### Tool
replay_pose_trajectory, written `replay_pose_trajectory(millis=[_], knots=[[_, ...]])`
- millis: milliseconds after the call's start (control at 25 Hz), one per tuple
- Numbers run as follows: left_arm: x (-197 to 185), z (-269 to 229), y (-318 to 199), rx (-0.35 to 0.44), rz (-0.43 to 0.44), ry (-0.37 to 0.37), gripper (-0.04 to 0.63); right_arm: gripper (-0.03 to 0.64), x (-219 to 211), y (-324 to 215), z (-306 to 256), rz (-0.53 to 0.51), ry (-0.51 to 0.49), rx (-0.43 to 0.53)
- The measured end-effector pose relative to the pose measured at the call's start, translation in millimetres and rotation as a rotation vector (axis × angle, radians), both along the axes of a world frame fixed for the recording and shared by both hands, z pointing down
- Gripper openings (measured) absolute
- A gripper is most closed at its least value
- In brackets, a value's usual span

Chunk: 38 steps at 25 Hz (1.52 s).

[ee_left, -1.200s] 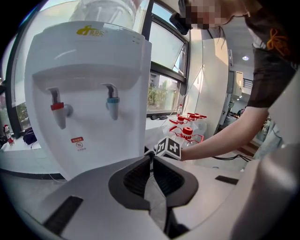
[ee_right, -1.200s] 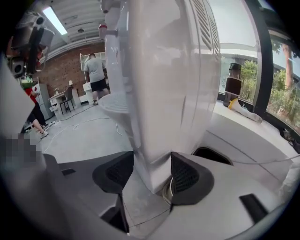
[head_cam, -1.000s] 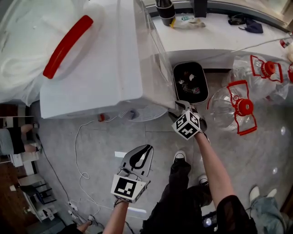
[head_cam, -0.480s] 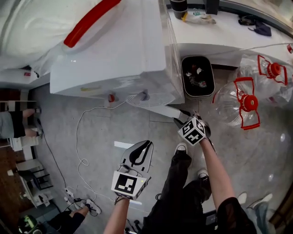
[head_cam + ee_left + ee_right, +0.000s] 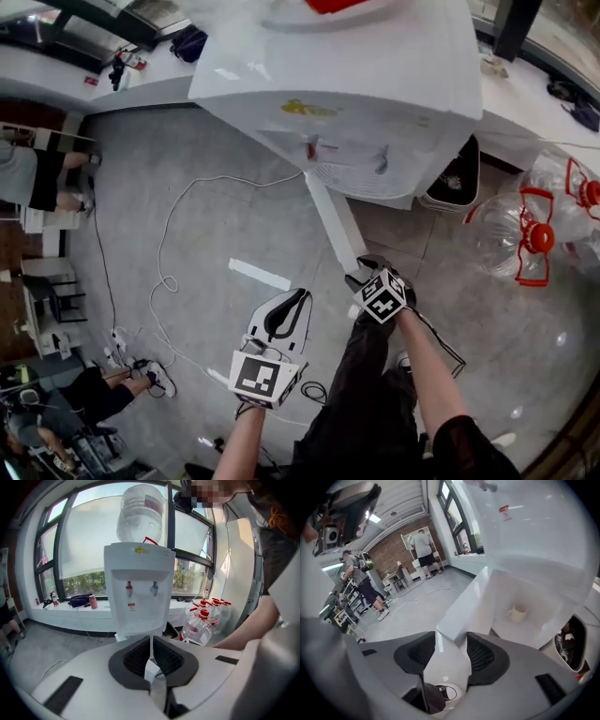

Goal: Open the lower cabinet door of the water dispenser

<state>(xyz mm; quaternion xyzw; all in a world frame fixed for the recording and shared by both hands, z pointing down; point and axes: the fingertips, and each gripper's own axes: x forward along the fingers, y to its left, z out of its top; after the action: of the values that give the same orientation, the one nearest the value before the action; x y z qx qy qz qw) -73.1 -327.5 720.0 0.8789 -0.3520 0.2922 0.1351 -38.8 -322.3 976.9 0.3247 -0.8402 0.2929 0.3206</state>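
The white water dispenser (image 5: 375, 103) stands at the top of the head view, and it faces me in the left gripper view (image 5: 138, 592). Its lower cabinet door (image 5: 333, 230) stands swung out towards me. My right gripper (image 5: 361, 274) is shut on the door's free edge. In the right gripper view the door's edge (image 5: 461, 616) fills the gap between the jaws (image 5: 451, 656), which have just been opening a little. A pale cup (image 5: 516, 612) sits inside the open cabinet. My left gripper (image 5: 292, 298) hangs shut over the floor, holding nothing (image 5: 151, 660).
Large water bottles with red handles (image 5: 525, 234) stand right of the dispenser, also seen in the left gripper view (image 5: 201, 620). A black bin (image 5: 455, 178) sits beside its base. A white cable (image 5: 169, 272) and a tape strip (image 5: 258, 275) lie on the floor. People stand at the left.
The door has swung from nearly closed to wide open, carried by my right gripper moving back towards me. The head view has shifted leftwards around the dispenser. My left gripper stays low.
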Motion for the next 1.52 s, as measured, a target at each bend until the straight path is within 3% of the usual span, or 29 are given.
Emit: replay_pose_trajectory(millis=[240,480,680,1040,1520], knots=[[-71,1,12,-0.013,-0.149,-0.019,0.026,0.23,-86,2,-3,-0.146,-0.035,-0.004],[-119,7,23,-0.027,-0.255,-0.037,0.026,0.232,-148,-15,-1,-0.308,-0.008,0.013],[-134,12,23,-0.042,-0.3,-0.032,0.026,0.232,-172,-26,-5,-0.328,-0.014,0.008],[-96,-22,31,-0.057,-0.248,0.023,0.026,0.215,-106,-3,-86,-0.069,-0.167,0.001],[-37,-140,76,0.022,-0.163,0.086,0.026,0.152,13,81,-316,0.127,-0.239,0.178]])
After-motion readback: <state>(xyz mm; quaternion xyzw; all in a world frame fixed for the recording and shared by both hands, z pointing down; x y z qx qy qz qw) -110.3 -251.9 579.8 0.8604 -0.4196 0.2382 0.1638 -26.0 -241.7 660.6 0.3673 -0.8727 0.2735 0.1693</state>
